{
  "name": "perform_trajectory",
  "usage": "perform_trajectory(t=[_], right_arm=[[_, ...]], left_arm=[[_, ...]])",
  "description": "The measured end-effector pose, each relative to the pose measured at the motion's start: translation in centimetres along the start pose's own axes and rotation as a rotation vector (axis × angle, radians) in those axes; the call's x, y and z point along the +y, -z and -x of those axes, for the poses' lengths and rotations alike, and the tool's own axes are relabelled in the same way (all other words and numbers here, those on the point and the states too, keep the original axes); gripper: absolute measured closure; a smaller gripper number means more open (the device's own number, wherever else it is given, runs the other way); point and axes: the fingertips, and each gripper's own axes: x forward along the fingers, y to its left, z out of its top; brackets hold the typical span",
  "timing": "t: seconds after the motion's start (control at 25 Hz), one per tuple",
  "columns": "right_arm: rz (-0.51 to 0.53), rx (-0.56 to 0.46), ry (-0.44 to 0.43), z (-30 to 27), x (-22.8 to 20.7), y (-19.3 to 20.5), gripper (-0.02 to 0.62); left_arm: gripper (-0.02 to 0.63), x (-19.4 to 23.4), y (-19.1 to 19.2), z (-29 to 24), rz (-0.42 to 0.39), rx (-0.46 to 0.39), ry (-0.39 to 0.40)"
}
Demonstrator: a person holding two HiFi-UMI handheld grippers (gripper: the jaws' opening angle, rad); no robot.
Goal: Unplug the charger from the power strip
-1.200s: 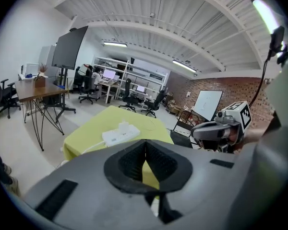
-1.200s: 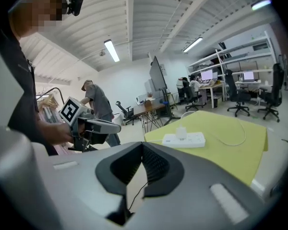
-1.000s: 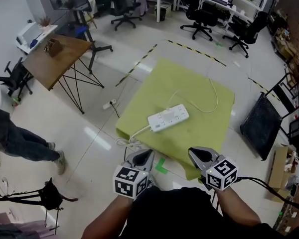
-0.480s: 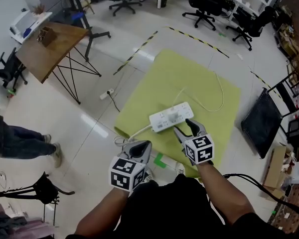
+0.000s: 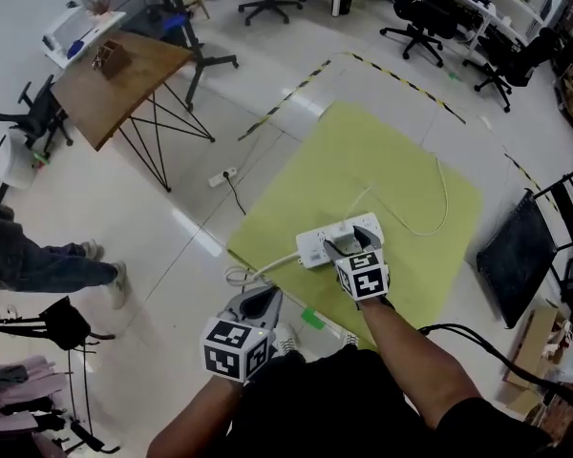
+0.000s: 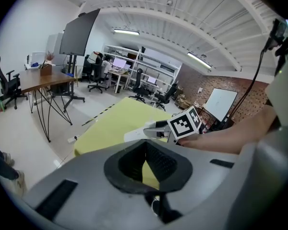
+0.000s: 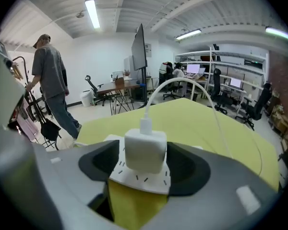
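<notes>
Charger (image 7: 145,150): a white block plugged upright into the power strip (image 7: 139,178), at the strip's end nearest the person; its thin white cable (image 7: 146,123) rises from its top and loops away beyond the strip
Power strip: lies flat on the yellow mat (image 5: 401,151), with its own lead trailing off towards the floor on the person's side
Step in hand: the reach looks finished and the grip is not yet made
Right gripper (image 5: 348,239): jaws opening, wide on either side of the charger, pads clear of its flanks
Next move: by my judgement, close on the charger's two sides, then draw it straight up out of the strip; the light strip may lift with it and need holding down
Left gripper (image 5: 265,299): jaws together on nothing, well short of the strip, over the floor
Right arm: stretched forward, gripper tilted down onto the strip
Left arm: bent, kept close to the body
</notes>
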Motion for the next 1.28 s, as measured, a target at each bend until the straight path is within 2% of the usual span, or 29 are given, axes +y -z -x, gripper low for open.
perform_trajectory(t=[0.12, 0.32, 0.44, 0.6, 0.76, 1.04, 1.28], right_arm=[[0.009, 0.013, 0.003, -0.3, -0.2, -0.2, 0.325], [0.001, 0.031, -0.040, -0.1, -0.4, -0.2, 0.328], [-0.023, -0.007, -0.061, 0.6, -0.5, -1.5, 0.330], [-0.056, -0.031, -0.065, 1.9, -1.4, -2.7, 0.330], [-0.055, -0.005, -0.061, 4.1, -3.3, -2.1, 0.330], [-0.025, 0.134, -0.017, 8.3, -9.7, 3.7, 0.330], [0.075, 0.413, -0.046, 10.9, -12.9, 11.3, 0.330]], left_arm=[[0.598, 0.1, 0.0, 0.0, 0.008, -0.001, -0.016], [0.598, -0.2, -0.3, -0.7, 0.011, -0.006, -0.021], [0.598, -0.3, -0.9, -0.5, 0.008, -0.012, -0.019], [0.598, -0.3, -1.2, -0.3, 0.009, -0.019, -0.024], [0.598, -0.8, -1.1, -0.8, 0.011, -0.024, -0.019], [0.598, -2.5, -0.6, -2.6, 0.013, -0.015, 0.003], [0.598, -4.3, -0.6, -3.8, 0.000, -0.001, 0.020]])
